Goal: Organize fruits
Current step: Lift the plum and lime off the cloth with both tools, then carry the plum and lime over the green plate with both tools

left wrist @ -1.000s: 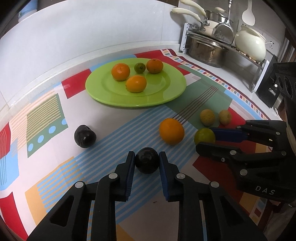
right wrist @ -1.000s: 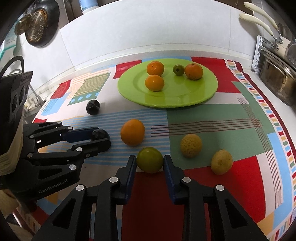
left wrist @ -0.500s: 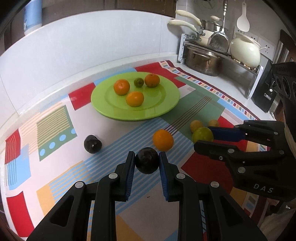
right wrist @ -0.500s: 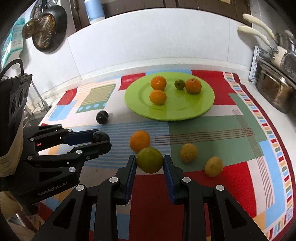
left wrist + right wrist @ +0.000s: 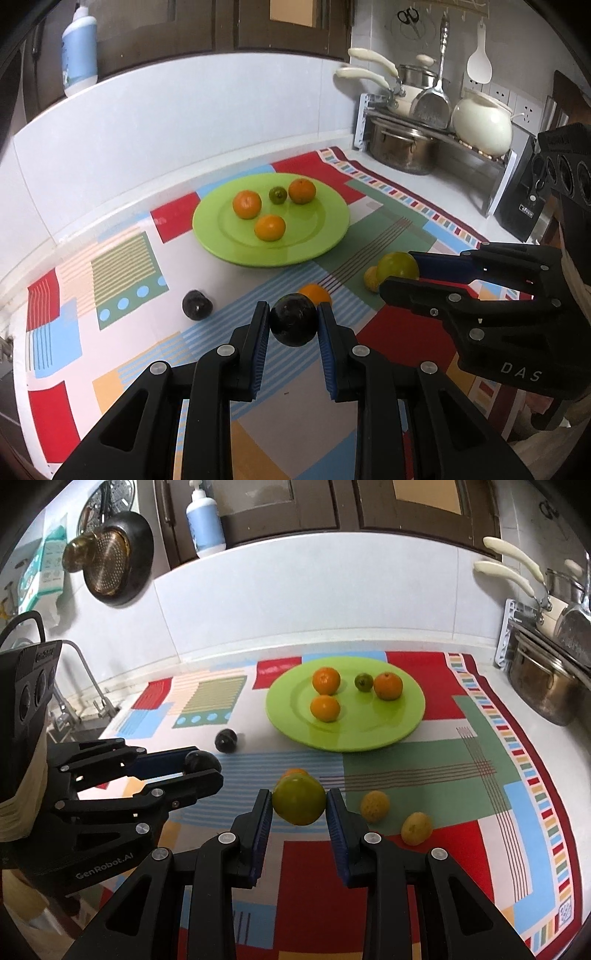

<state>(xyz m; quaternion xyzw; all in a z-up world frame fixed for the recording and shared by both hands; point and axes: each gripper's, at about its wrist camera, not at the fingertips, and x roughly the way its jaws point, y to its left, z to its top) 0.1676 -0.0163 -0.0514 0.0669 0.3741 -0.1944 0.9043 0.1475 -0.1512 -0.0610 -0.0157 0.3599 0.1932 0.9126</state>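
Observation:
My left gripper [image 5: 293, 325] is shut on a dark plum [image 5: 294, 320] and holds it above the mat. My right gripper [image 5: 299, 805] is shut on a green fruit [image 5: 298, 800], also lifted; it shows in the left wrist view [image 5: 398, 265]. A green plate [image 5: 321, 236] at the back holds three oranges [image 5: 246, 204] and a small green fruit [image 5: 277, 194]. On the mat lie a second dark plum [image 5: 197, 304], an orange [image 5: 317, 293] partly hidden behind my held plum, and two yellow fruits [image 5: 375, 806] [image 5: 416, 828].
A patterned mat [image 5: 406, 775] covers the counter. A rack with steel pots [image 5: 402, 149] and a white pot [image 5: 482, 127] stands at the back right. A sink tap [image 5: 79, 686] is at the left. A white backsplash wall [image 5: 184, 122] runs behind.
Both grippers have risen with their fruit off the mat and pulled back; the plate and loose fruits look farther away and lower.

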